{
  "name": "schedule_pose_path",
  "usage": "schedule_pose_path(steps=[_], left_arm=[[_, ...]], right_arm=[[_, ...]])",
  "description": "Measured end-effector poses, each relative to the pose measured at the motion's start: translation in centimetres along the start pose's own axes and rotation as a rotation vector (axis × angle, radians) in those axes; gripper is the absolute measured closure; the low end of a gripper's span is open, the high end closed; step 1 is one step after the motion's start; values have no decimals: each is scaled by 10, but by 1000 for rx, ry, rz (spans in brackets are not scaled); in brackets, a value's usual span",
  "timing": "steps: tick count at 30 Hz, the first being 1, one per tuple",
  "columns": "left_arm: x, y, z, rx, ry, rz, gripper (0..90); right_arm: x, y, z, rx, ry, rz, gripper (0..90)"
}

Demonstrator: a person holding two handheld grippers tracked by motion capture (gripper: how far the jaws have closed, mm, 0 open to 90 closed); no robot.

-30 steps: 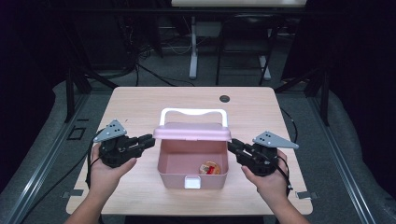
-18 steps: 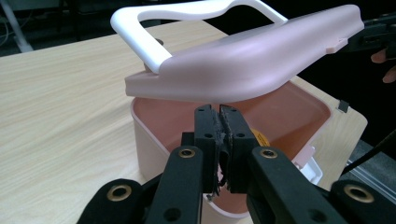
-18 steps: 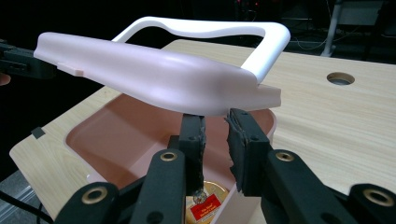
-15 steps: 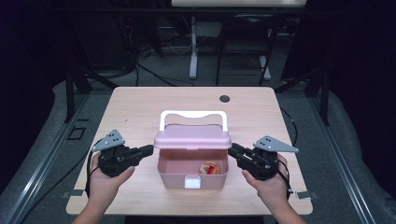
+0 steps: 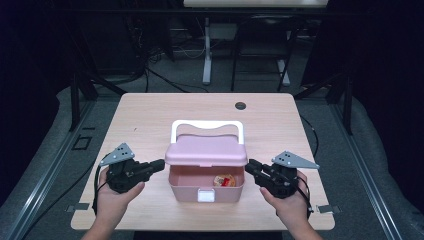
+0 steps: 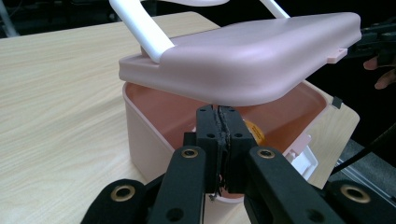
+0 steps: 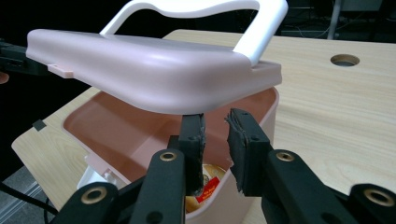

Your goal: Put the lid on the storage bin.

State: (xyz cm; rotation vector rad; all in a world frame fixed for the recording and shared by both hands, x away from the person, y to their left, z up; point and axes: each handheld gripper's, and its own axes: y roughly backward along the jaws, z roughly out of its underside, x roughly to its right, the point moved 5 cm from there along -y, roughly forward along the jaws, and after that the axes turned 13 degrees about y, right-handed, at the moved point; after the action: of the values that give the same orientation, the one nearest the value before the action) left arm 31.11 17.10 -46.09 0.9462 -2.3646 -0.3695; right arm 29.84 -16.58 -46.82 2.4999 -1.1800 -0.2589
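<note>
A pink box (image 5: 184, 188) with a white handle (image 5: 207, 123) stands at the middle of the table, its lid (image 5: 206, 150) tilted up at the front. Inside lies a round orange-and-red item (image 5: 224, 180). My left gripper (image 5: 159, 164) is at the box's left side, my right gripper (image 5: 248, 165) at its right. In the left gripper view the left gripper (image 6: 222, 125) is shut with nothing in it, tips just under the lid (image 6: 243, 60) edge. The right gripper (image 7: 215, 135) stands slightly open under the lid (image 7: 154, 65), above the round item (image 7: 210, 183).
The wooden table (image 5: 150, 115) has a round cable hole (image 5: 240, 105) at the back right. A white latch (image 5: 205, 195) sits on the box's front wall. Beyond the table, a dark floor holds cables and stand legs.
Both grippers have moved back toward the near table edge, staying beside the box. The lid's front edge sits lower over the box than a second ago.
</note>
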Motion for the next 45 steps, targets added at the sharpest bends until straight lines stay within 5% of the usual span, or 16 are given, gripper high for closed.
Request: schedule_pose_path(steps=[29,45], left_arm=[[2,-3,22,-12,7,15,882],[-1,-2,35,-26,-4,-11,885]], right_arm=[[30,8,30,9,-71,108,754],[32,8,38,8,-88,112,754]])
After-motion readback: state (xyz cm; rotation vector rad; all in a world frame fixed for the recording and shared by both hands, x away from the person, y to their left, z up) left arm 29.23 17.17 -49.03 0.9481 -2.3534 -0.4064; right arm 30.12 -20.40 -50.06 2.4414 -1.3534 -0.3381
